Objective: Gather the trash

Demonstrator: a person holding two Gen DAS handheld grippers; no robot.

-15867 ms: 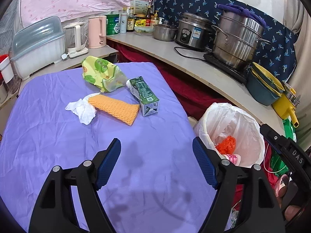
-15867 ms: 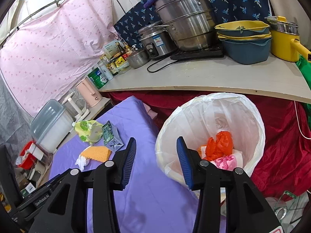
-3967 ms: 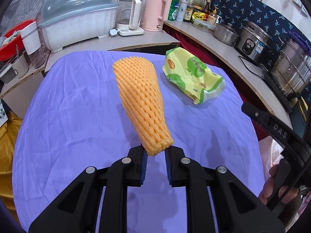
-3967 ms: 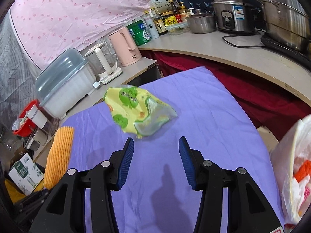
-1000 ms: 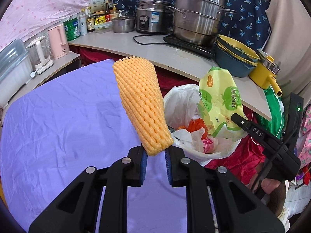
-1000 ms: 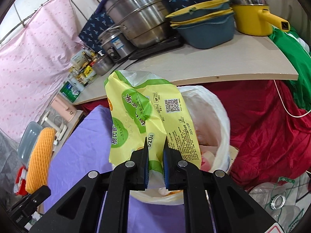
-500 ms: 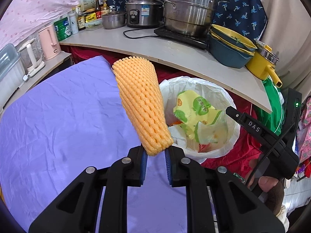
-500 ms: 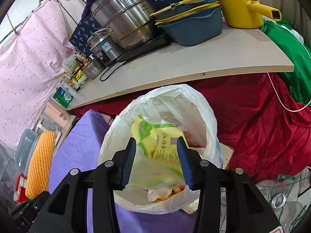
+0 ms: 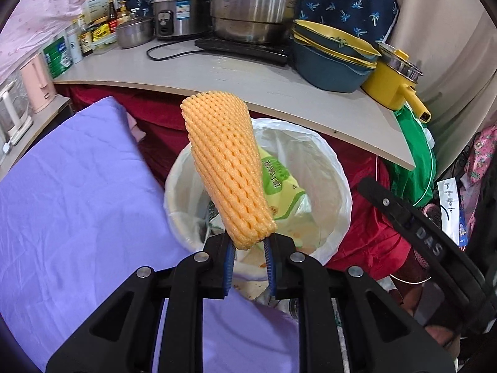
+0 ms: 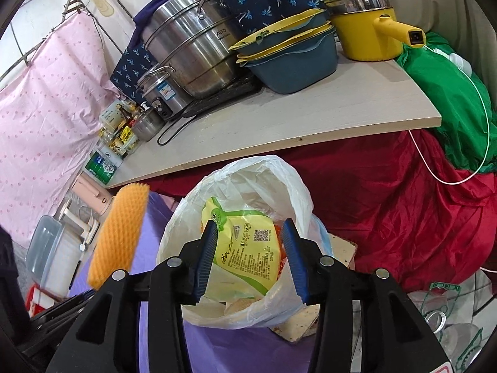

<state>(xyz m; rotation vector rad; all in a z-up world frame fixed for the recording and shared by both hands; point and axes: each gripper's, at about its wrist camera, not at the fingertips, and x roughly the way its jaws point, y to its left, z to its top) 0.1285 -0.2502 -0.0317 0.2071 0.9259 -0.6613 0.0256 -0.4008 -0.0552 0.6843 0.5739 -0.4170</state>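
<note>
Left gripper (image 9: pixel 248 262) clamped on orange foam net (image 9: pixel 226 168), held over lined trash bin (image 9: pixel 329 168) for dropping; right gripper (image 10: pixel 250 259) apart above yellow wrapper (image 10: pixel 245 248) lying inside.

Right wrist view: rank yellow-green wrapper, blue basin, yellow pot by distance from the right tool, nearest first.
1. Yellow-green wrapper: in the bin bag, directly ahead of the open right tool.
2. Blue basin: on the counter beyond the bag.
3. Yellow pot: upper right, behind the basin.
</note>
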